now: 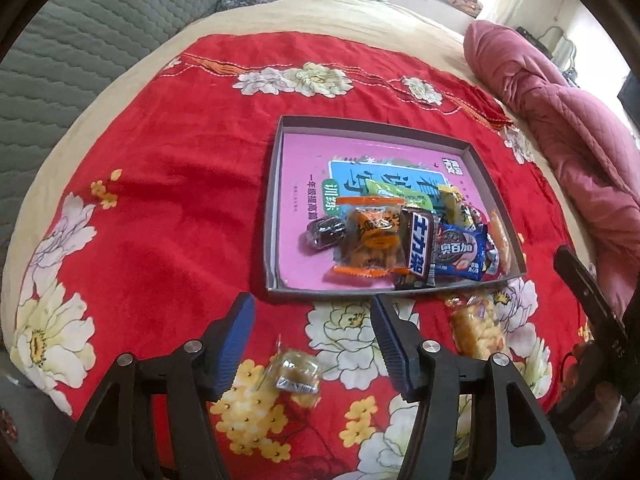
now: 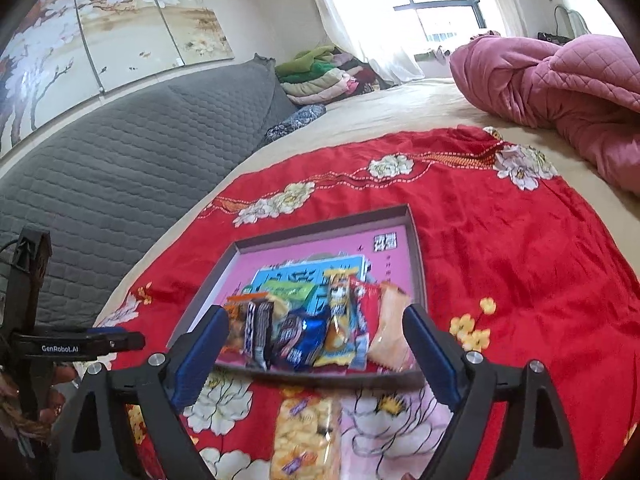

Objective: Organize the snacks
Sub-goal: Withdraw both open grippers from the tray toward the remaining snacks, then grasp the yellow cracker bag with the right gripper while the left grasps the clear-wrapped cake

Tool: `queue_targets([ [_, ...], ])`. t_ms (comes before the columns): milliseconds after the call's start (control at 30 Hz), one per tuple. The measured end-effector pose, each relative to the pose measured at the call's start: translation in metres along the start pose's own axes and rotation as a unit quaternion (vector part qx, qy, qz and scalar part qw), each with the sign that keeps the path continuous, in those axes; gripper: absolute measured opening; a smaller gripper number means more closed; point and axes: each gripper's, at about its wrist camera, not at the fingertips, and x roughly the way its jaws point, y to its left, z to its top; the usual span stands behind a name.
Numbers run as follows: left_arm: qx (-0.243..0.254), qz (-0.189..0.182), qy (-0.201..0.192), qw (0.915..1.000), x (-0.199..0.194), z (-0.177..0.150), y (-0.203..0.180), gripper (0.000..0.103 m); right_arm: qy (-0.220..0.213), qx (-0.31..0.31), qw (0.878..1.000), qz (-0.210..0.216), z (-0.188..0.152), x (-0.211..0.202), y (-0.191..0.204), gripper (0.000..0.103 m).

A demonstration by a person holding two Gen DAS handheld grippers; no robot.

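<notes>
Two snacks left outside the tray

Your left tongs (image 1: 312, 344) are spread, empty, with the small wrapped candy (image 1: 295, 372) lying between the fingers at lower centre. Your right tongs (image 2: 316, 354) gape over the long cracker pack (image 2: 304, 436), its axis running away toward the tray (image 2: 416, 248) just above.

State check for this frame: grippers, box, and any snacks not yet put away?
left gripper: open, empty, above small clear-wrapped snack.
right gripper: open, empty, above rice cracker pack.
box: lidless, holding several snacks.
small clear-wrapped snack: on cloth, outside box.
rice cracker pack: on cloth, outside box.
</notes>
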Motion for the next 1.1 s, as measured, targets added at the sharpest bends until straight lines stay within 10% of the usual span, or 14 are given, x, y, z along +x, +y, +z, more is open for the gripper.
queue_targets([
  [1100, 0.001, -0.011, 0.055, 0.9984, 0.033, -0.044, 0.017, 0.062, 0.124, 0.002, 0.991, -0.057, -0.057, 0.018, 0.013, 0.091],
])
